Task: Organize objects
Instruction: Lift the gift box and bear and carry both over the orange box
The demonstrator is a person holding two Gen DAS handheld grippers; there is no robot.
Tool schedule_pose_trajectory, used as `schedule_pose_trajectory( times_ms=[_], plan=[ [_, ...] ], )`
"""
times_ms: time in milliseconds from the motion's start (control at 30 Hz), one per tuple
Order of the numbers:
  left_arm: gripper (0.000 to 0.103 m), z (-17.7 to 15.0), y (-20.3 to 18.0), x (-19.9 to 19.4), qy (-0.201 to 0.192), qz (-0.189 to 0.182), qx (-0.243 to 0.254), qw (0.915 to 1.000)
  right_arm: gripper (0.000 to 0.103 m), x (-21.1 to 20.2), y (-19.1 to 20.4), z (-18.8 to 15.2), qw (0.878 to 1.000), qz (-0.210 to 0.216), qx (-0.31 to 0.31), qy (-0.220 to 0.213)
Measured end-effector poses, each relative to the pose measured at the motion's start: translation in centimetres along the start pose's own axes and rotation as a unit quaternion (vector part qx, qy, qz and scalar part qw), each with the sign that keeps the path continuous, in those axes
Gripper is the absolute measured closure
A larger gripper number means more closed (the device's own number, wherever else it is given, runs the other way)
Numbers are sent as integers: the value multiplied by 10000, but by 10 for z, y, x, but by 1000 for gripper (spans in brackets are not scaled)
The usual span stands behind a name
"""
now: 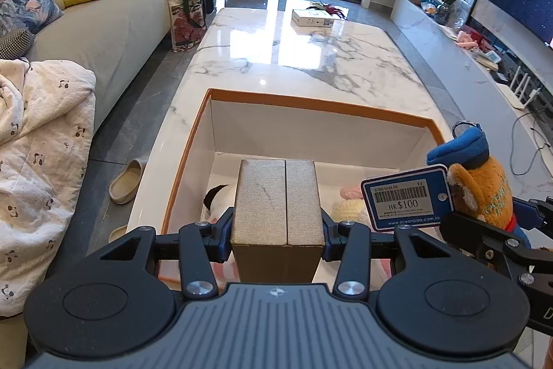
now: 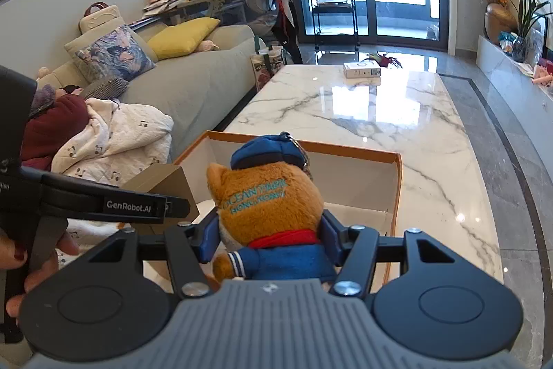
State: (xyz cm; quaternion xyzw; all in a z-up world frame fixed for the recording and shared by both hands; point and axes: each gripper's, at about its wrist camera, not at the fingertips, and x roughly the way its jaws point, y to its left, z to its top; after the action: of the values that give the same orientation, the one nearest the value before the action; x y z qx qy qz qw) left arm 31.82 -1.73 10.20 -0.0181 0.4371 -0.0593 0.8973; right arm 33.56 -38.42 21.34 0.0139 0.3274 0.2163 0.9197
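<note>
My left gripper is shut on a small brown cardboard box, held above the open white storage box with an orange rim. Inside the storage box lie a black-and-white soft toy and a pink and yellow knitted toy, partly hidden. My right gripper is shut on an orange plush bear with a blue cap and blue jacket. The bear hangs at the storage box's right edge, with a blue price tag dangling. The brown box shows at the left of the right wrist view.
The storage box sits on the near end of a white marble coffee table. A small white box and a red plant lie at its far end. A sofa with cushions and a blanket runs along the left; slippers lie on the floor.
</note>
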Motion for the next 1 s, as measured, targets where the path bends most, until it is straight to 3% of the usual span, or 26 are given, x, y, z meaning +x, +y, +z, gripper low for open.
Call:
schedule_pose_trajectory(
  times_ms=[667, 1000],
  plan=[
    [51, -3, -12, 49, 152, 308, 115, 9993, 42, 61, -28, -5, 9990, -131, 352, 261],
    [51, -5, -24, 52, 72, 436, 342, 9984, 43, 78, -31, -11, 9982, -168, 456, 359]
  ],
)
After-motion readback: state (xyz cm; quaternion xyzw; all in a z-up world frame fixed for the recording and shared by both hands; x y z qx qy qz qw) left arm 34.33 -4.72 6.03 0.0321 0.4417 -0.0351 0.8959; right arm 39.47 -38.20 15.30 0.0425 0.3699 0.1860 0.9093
